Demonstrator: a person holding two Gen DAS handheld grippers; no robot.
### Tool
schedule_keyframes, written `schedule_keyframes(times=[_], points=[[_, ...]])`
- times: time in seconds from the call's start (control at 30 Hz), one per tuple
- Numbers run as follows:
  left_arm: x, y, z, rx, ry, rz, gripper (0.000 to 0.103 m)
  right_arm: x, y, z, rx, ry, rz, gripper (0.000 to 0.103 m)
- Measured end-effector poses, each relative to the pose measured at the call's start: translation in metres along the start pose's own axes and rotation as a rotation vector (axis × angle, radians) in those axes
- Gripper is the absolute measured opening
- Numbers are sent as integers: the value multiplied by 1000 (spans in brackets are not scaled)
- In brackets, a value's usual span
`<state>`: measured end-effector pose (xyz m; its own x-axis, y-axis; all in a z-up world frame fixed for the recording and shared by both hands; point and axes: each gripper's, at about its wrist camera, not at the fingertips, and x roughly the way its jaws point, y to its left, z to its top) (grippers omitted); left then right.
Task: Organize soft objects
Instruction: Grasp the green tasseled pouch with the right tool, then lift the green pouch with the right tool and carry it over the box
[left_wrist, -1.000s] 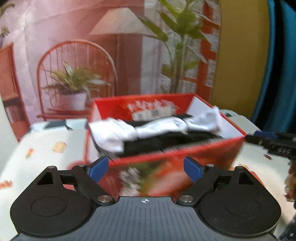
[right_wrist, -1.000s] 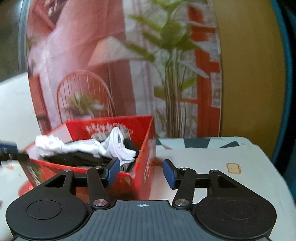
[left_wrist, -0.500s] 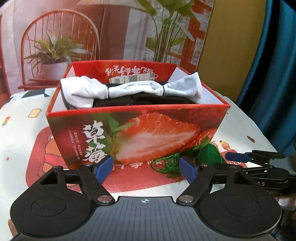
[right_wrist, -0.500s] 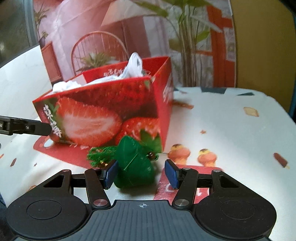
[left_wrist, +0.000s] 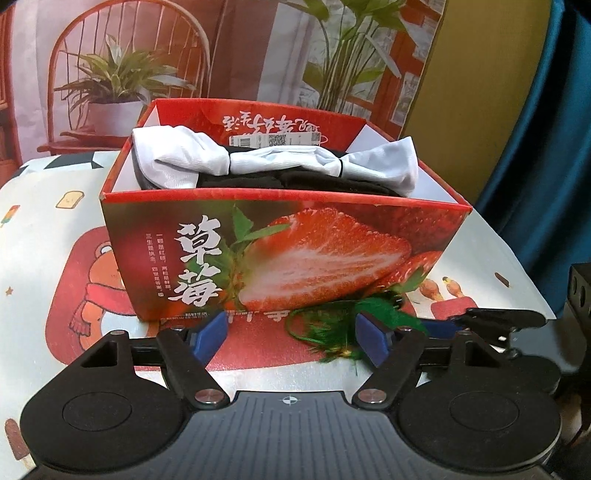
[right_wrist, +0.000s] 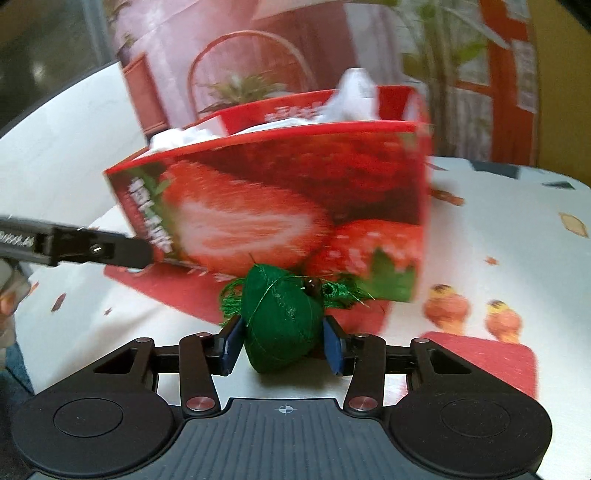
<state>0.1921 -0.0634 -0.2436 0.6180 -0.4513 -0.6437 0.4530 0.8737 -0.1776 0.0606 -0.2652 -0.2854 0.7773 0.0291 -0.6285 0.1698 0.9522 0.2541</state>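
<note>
Right hand-held gripper (right_wrist: 282, 349) lower, closing around green sachet (right_wrist: 280, 325).

A: Where does the box (left_wrist: 280, 258) sit?
B: On the surface (left_wrist: 48, 229), in front of the backdrop (left_wrist: 236, 51). Folded cloths (left_wrist: 207, 162) lie inside it, reaching from its left wall to its right wall.
A: And the stuffed sachet (right_wrist: 280, 325)?
B: On the surface just before the box's front wall, near its right corner, tassel (right_wrist: 231, 299) toward the box.
A: The tools?
B: The right hand-held gripper (right_wrist: 282, 345) has the sachet between its closing fingers. The left hand-held gripper (left_wrist: 291, 338) stands before the box's front wall, left of the sachet, with nothing between its fingers.
</note>
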Motion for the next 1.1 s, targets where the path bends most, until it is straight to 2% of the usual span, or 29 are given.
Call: schedule_keyframes(times=[0.33,0.47,0.53,0.6,0.8,0.9,0.97,1.1], points=[[5,18,-6,-92,29,-53,78,28,62,7,-99,27,98,42],[9,24,-11,-116,52,-70,69,31,79,5,-148,34,120,41],[11,27,-16,-131,65,-74,66,31,82,4,-148,32,119,41],[13,30,-21,-149,79,-82,57,30,83,3,-146,27,113,42],[18,38,-32,-214,80,-145,47,30,83,-2,-131,24,98,45],[17,35,-35,-220,75,-157,45,30,81,-6,-108,39,99,45],[14,33,-36,-225,65,-161,44,28,80,-8,-92,33,97,42],[-1,29,-28,-206,13,-173,43,20,85,-6,-115,2,84,41]])
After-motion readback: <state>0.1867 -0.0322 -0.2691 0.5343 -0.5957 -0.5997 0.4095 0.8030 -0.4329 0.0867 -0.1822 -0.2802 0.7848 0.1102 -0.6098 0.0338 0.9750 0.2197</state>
